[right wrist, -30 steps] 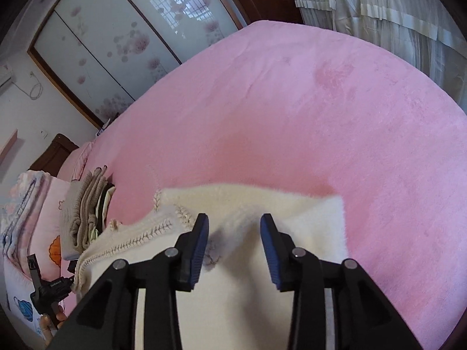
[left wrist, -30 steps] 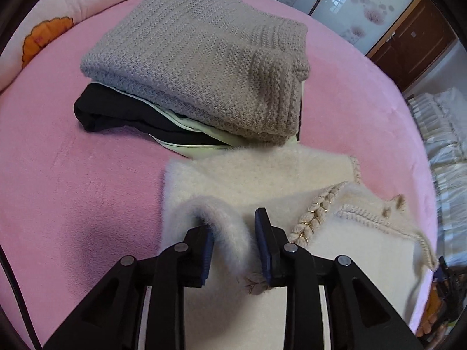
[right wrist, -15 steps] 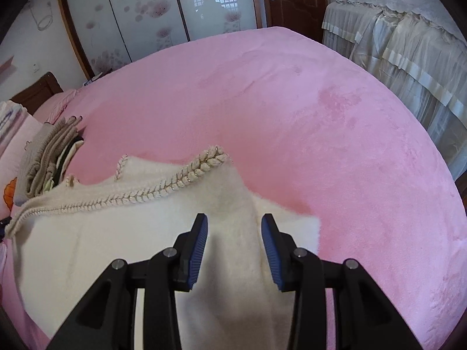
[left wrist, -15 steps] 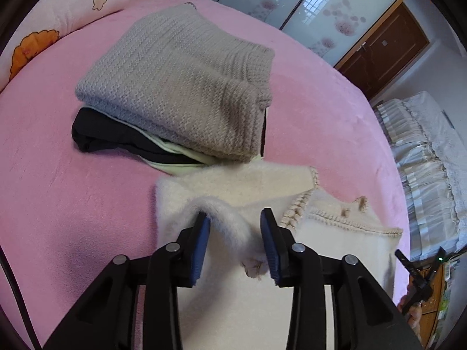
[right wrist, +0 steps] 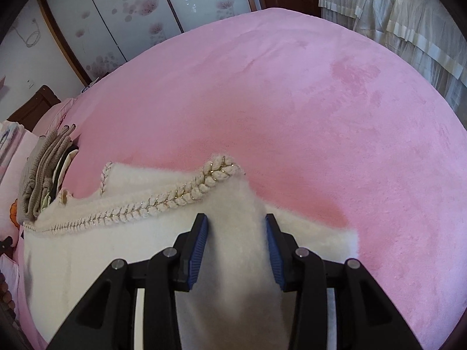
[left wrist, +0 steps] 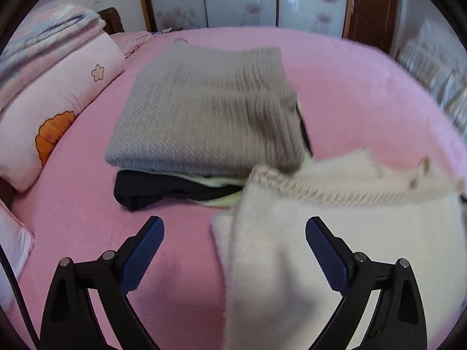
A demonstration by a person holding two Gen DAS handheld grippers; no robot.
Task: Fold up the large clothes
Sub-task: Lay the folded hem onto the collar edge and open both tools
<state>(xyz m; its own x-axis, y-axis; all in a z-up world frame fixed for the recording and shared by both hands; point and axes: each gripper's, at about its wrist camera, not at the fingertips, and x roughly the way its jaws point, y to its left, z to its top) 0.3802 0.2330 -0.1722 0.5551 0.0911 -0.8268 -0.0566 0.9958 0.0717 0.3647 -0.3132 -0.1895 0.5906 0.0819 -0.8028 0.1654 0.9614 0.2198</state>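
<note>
Cream fuzzy sweater lies on the pink bed, partly folded, its braided trim running across the top layer. Nearest to me, the right gripper is clamped on a raised ridge of the cream fabric, both blue pads pressed into the pile. I judge this to be the laying-down of a fold: 1 side already let go, the other yet to be set down. The left gripper has its jaws opening wide, and the sweater's edge lies loose between them, touched by neither pad as far as the blur allows. Both grippers tilt steeply down toward the bed. Next, I think, the right side needs to lower its pinch flat so the edges line up, then release, and the left needs to find a fresh hold for another fold. Just beyond the sweater sits a stack of folded clothes, a grey knit on top of a dark garment, touching or nearly touching the sweater's far corner. Farther left rests a pink pillow
</note>
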